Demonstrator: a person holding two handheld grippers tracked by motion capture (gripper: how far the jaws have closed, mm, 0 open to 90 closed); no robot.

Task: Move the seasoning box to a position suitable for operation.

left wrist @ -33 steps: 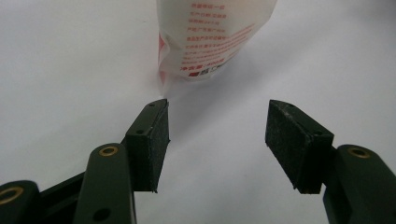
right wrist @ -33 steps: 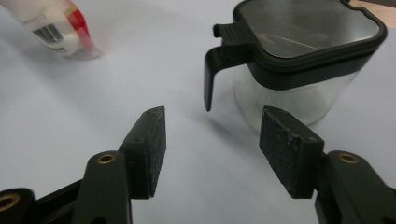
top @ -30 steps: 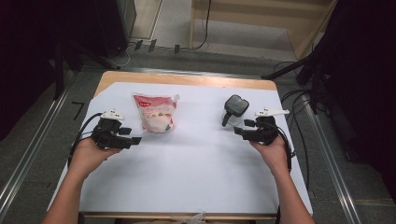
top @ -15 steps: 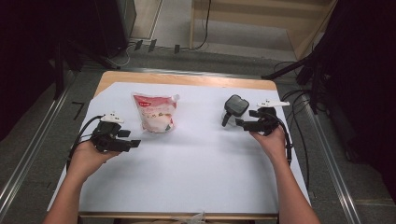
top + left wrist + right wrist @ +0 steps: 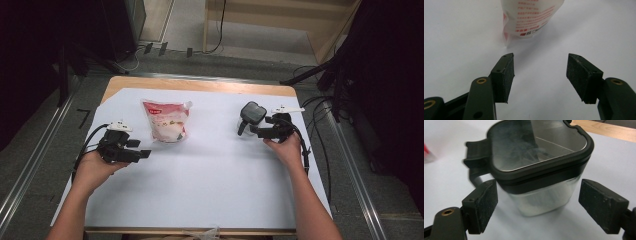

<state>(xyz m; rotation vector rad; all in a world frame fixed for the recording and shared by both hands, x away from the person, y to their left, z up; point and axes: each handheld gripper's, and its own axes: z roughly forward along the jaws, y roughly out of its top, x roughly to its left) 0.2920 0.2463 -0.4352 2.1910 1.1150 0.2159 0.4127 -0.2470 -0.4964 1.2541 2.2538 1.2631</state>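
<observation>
A red-and-white pouch [image 5: 166, 122] lies flat on the white sheet, left of centre. My left gripper [image 5: 142, 149] rests open just to its lower left, and in the left gripper view the pouch [image 5: 531, 17] lies beyond the spread left gripper [image 5: 540, 72]. A clear container with a black lid and side handle [image 5: 252, 114] stands at the right. My right gripper [image 5: 252, 131] is right up against it. Its jaws have just been opening, and in the right gripper view the container [image 5: 541, 162] sits between the right gripper's [image 5: 537, 202] pads, which stand apart from its walls.
The white sheet [image 5: 210, 190] covers a wooden table whose bare far edge [image 5: 200, 84] shows. Cables [image 5: 320, 150] trail off the right side. Metal rails run along the floor on both sides, and dark equipment stands at the back.
My right hand has moved left and forward until its jaws flank the container, and the jaws have widened. The left hand, the pouch and the container have stayed put.
</observation>
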